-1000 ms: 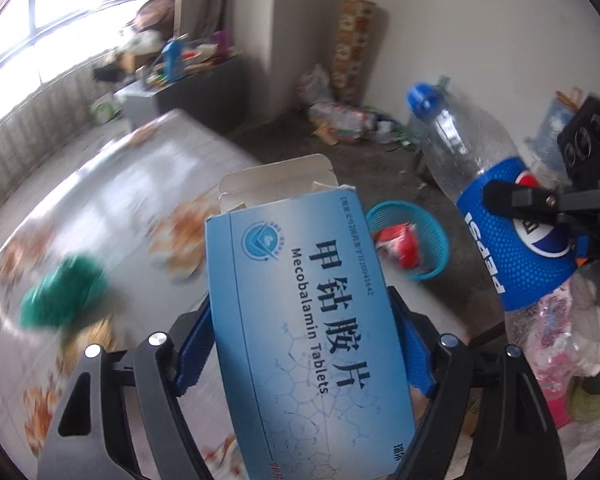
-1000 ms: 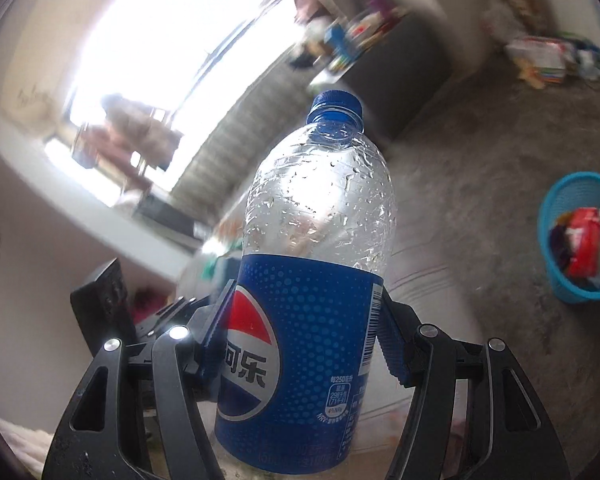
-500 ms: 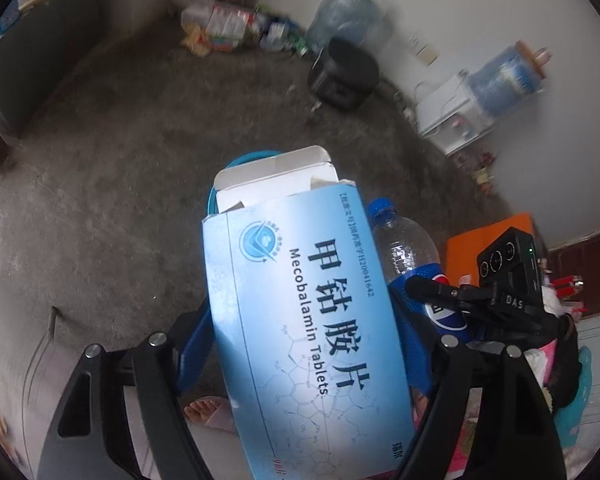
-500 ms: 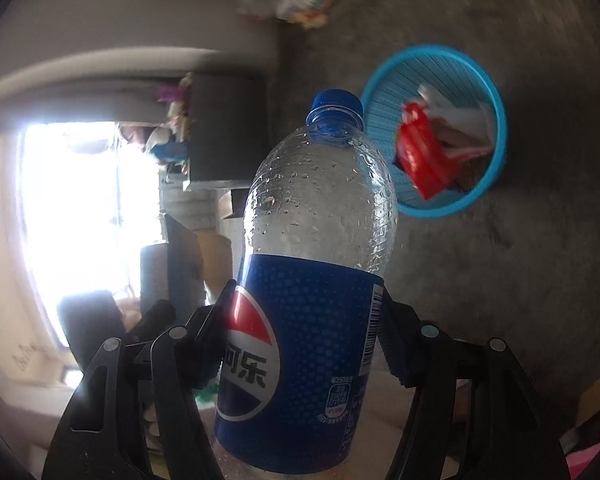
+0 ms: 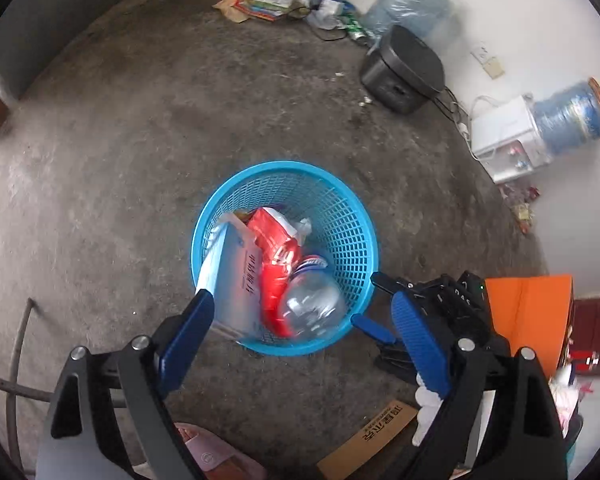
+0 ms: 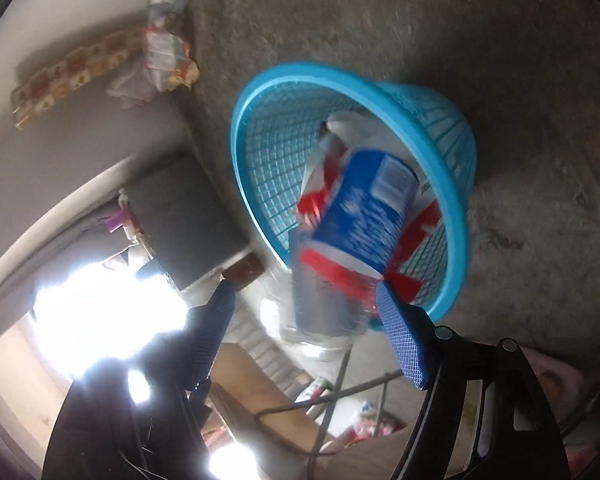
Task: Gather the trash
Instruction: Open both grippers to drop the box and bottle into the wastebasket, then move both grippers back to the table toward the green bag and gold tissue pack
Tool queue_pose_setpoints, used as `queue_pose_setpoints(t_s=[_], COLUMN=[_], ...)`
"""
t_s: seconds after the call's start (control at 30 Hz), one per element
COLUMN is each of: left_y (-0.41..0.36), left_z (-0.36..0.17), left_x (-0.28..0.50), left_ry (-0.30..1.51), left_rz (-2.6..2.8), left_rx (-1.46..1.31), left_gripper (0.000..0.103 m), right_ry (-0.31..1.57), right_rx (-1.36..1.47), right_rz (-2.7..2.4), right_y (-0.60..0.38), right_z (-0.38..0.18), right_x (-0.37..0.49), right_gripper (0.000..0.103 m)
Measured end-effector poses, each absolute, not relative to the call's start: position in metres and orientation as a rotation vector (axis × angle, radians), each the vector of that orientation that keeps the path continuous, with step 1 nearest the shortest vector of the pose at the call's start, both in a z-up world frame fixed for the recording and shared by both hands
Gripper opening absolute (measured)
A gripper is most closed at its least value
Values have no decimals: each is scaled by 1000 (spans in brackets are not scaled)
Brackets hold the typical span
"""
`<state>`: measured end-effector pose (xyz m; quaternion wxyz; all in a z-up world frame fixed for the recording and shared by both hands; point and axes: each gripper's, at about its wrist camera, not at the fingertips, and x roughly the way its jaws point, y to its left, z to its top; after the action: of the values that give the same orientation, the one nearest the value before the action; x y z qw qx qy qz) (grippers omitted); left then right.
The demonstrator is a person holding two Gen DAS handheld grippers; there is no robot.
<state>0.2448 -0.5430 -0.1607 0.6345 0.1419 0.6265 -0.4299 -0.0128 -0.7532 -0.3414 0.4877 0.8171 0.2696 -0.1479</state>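
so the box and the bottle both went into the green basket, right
Not green: the basket is blue, as the left wrist view shows. The rest holds: the box and the bottle are both in it, beside a red wrapper.

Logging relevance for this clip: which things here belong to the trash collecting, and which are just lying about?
Job:
blue basket
medicine box, in basket
Pepsi bottle, dropping in
red wrapper
left gripper, opening
right gripper, opening

Lying about:
black cooker
water jug
orange box
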Motion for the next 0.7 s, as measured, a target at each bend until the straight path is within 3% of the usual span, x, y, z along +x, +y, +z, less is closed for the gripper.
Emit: queue_pose_setpoints(t_s=[0.27, 0.7], left_y=[-522, -363], left_z=[-110, 48], left_x=[236, 209], left_ry=[1280, 943], left_rz=[-1061, -1197], left_rx=[274, 129], left_gripper=[88, 88], right_ry=[586, 654], right_rx=[1853, 1237], right_rz=[-444, -301], right_y=[-749, -668], right_z=[-312, -159], right_x=[-40, 12], right_gripper=[68, 68])
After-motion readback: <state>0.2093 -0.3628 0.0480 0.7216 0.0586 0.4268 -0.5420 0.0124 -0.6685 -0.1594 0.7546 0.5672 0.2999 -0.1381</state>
